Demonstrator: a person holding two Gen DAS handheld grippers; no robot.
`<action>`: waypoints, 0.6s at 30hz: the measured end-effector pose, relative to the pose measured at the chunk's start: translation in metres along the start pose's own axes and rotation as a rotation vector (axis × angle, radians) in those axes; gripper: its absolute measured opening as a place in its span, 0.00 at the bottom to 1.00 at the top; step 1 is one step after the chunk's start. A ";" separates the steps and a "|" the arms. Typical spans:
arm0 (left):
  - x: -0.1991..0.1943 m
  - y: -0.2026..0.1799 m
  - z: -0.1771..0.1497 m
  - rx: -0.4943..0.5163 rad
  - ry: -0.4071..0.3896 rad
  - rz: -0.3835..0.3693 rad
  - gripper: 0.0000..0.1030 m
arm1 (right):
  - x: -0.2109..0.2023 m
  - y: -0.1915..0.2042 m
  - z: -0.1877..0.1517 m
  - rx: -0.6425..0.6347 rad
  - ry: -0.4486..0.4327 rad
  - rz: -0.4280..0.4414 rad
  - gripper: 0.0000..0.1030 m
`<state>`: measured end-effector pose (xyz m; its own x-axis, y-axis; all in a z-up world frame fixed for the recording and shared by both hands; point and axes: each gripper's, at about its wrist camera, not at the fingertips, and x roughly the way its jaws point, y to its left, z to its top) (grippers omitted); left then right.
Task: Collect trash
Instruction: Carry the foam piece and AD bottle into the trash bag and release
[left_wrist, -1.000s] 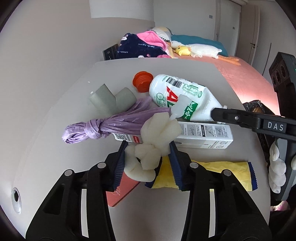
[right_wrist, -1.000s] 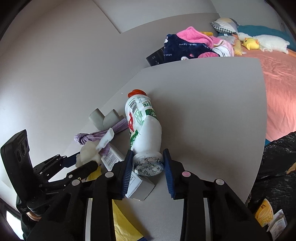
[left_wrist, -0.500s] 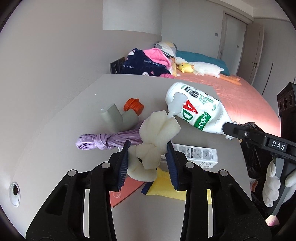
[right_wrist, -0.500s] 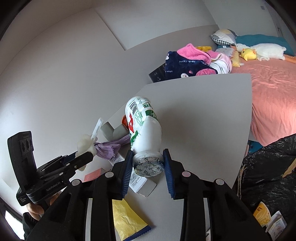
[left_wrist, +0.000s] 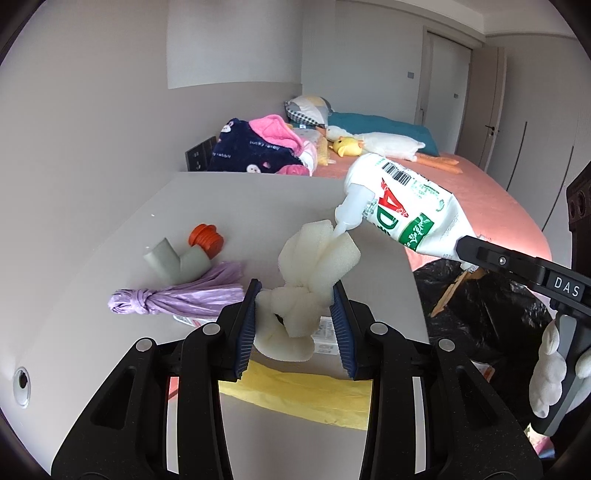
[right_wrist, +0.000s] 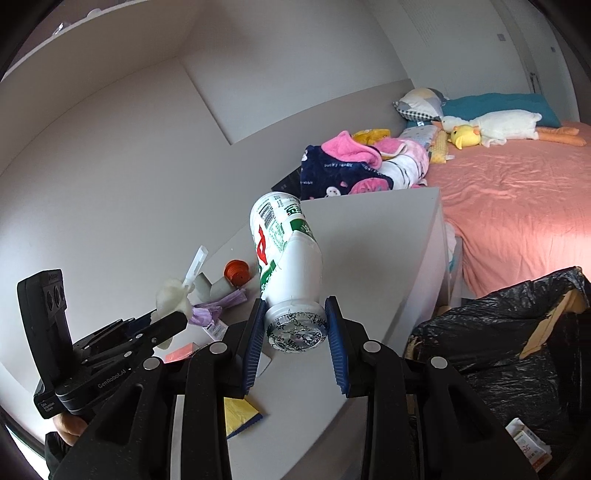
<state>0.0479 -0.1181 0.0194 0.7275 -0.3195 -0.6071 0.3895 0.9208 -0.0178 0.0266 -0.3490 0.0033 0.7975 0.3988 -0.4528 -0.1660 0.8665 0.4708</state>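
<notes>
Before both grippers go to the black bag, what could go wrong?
The right gripper pinches only the base of the bottle, so its long body may swing or slip. The bottle is uncapped; its orange cap lies on the table, so leftovers might drip. The soft foam in the left gripper could squeeze out.

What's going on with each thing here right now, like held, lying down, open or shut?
Left gripper: shut on foam wad.
Foam wad: held above table.
Right gripper: shut on white bottle.
White bottle: lifted, capless.
Orange cap: lying on table.
Purple bag: knotted, lying.
Black trash bag: open.
</notes>
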 end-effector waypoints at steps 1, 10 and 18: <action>0.000 -0.005 0.001 0.004 -0.001 -0.007 0.36 | -0.007 -0.003 -0.001 0.001 -0.006 -0.005 0.33; -0.007 -0.057 0.004 0.054 -0.012 -0.072 0.36 | -0.051 -0.020 0.000 0.002 -0.056 -0.053 0.33; -0.003 -0.097 0.007 0.102 -0.012 -0.137 0.36 | -0.089 -0.034 -0.006 -0.012 -0.130 -0.128 0.33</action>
<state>0.0118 -0.2081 0.0286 0.6700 -0.4438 -0.5950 0.5404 0.8412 -0.0190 -0.0424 -0.4119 0.0230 0.8806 0.2438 -0.4064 -0.0651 0.9116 0.4059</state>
